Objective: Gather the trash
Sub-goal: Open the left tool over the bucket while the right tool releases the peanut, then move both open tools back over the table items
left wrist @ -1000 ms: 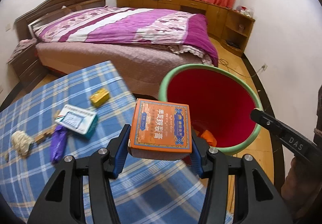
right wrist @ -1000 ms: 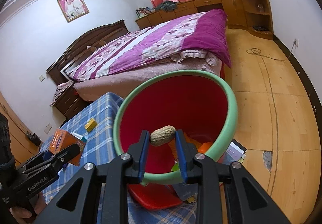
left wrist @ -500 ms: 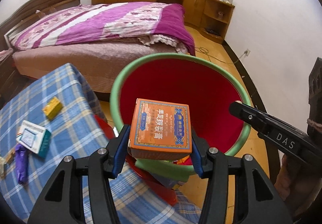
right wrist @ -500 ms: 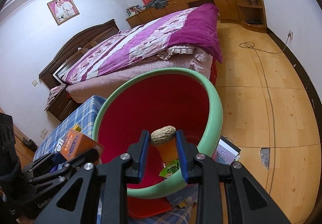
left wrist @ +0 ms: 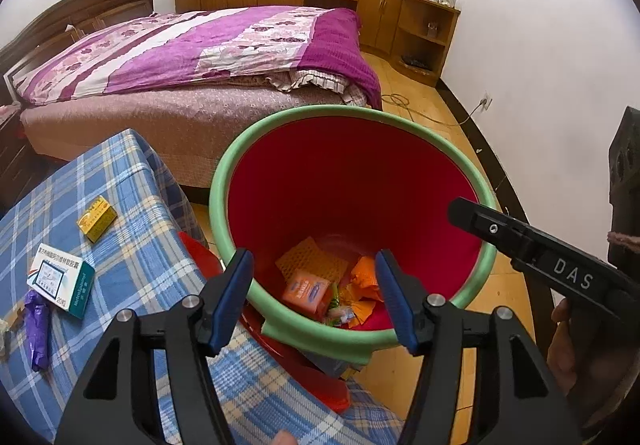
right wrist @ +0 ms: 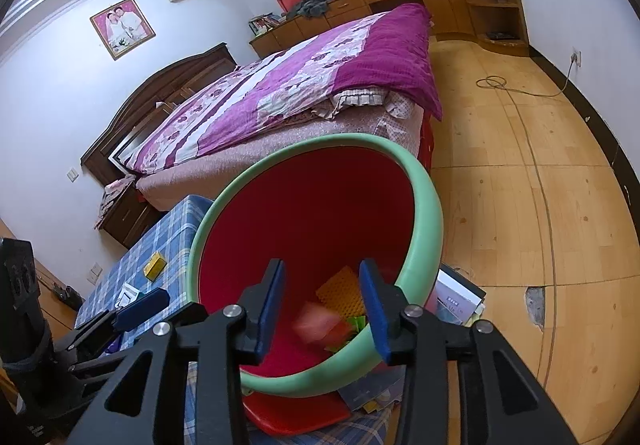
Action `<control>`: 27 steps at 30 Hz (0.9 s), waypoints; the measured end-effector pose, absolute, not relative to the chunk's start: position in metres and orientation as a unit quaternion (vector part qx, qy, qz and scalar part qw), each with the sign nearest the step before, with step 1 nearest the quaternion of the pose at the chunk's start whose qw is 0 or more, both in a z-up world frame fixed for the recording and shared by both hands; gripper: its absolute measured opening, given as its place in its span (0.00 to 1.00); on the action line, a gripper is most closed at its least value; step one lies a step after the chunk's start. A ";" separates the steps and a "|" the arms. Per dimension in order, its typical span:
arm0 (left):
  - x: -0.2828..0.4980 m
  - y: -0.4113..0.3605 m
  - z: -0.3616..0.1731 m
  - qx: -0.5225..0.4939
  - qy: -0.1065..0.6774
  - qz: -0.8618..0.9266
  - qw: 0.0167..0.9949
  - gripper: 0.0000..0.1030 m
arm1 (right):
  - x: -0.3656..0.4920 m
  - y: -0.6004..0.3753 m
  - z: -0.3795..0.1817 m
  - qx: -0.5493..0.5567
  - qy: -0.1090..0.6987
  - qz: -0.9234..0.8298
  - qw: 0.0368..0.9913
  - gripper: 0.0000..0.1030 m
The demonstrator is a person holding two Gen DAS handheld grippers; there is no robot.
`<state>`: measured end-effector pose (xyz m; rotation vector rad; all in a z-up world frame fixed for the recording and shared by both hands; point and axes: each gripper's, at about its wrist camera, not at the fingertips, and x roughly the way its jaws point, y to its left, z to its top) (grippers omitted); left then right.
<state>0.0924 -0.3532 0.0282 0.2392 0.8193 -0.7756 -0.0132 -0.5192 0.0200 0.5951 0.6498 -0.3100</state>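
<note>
A red bin with a green rim (left wrist: 224, 181) (right wrist: 428, 213) stands beside the blue checked table (left wrist: 132, 181). My left gripper (left wrist: 314, 295) is open and empty above the bin's near rim. The orange box (left wrist: 306, 291) lies at the bin's bottom among wrappers; in the right wrist view it shows as a blurred orange shape (right wrist: 318, 323). My right gripper (right wrist: 322, 305) is open and empty over the bin mouth. The peanut is not visible. On the table lie a yellow box (left wrist: 97, 218), a white and teal box (left wrist: 60, 279) and a purple wrapper (left wrist: 37, 329).
A bed with a purple quilt (left wrist: 192, 49) stands behind the bin. A red dustpan (right wrist: 296, 411) and papers (right wrist: 456, 301) lie under the bin's near side. Wooden floor (right wrist: 520, 205) extends to the right, with a cable (right wrist: 516, 89) to a wall socket.
Both grippers opened over the bin. The orange box dropped from the left gripper into the bin, and the peanut left the right gripper.
</note>
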 end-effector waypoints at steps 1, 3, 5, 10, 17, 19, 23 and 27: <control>0.092 -0.349 0.030 0.109 0.387 -0.365 0.840 0.61 | -0.014 -0.519 0.021 0.287 0.313 -0.150 0.893 0.42; 0.091 -0.342 0.033 0.102 0.388 -0.361 0.842 0.61 | -0.016 -0.516 0.023 0.288 0.311 -0.149 0.894 0.44; 0.090 -0.333 0.035 0.097 0.389 -0.355 0.844 0.61 | -0.017 -0.513 0.025 0.289 0.309 -0.147 0.894 0.45; 0.089 -0.306 0.039 0.082 0.391 -0.334 0.854 0.61 | -0.023 -0.500 0.032 0.293 0.302 -0.139 0.896 0.51; 0.096 -0.259 0.042 0.058 0.397 -0.297 0.866 0.61 | -0.022 -0.475 0.036 0.290 0.310 -0.122 0.897 0.53; 0.100 -0.245 0.042 0.049 0.400 -0.285 0.870 0.61 | -0.021 -0.467 0.038 0.288 0.312 -0.119 0.898 0.55; 0.108 -0.222 0.040 0.037 0.404 -0.263 0.875 0.61 | -0.018 -0.454 0.040 0.282 0.317 -0.113 0.899 0.56; 0.116 -0.199 0.038 0.032 0.406 -0.243 0.880 0.61 | -0.014 -0.441 0.042 0.276 0.321 -0.109 0.899 0.61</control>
